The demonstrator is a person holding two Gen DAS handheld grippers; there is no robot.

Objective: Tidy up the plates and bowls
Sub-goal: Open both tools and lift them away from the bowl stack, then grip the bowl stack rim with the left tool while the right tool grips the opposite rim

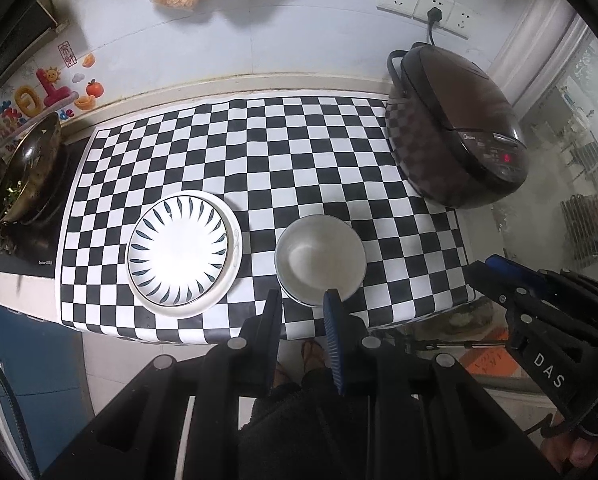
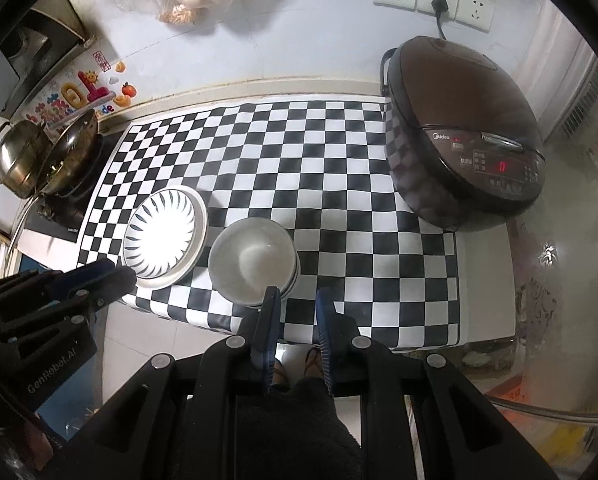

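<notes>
Both hand-held grippers, left [image 1: 303,300] and right [image 2: 297,300], hang part-open and empty just short of the white bowl [image 2: 253,262]. Beside that bowl, leftward, sits the striped plate [image 1: 179,246]; the rice cooker [image 2: 463,136] stands far right on the checkered surface [image 2: 339,168].

Both tongs are black linkages with silver rivets and blue ribbed fingertips [image 1: 333,320]. The left gripper [image 1: 305,300] reads "GenRobot.AI", the right gripper [image 2: 297,300] "DAS".
</notes>
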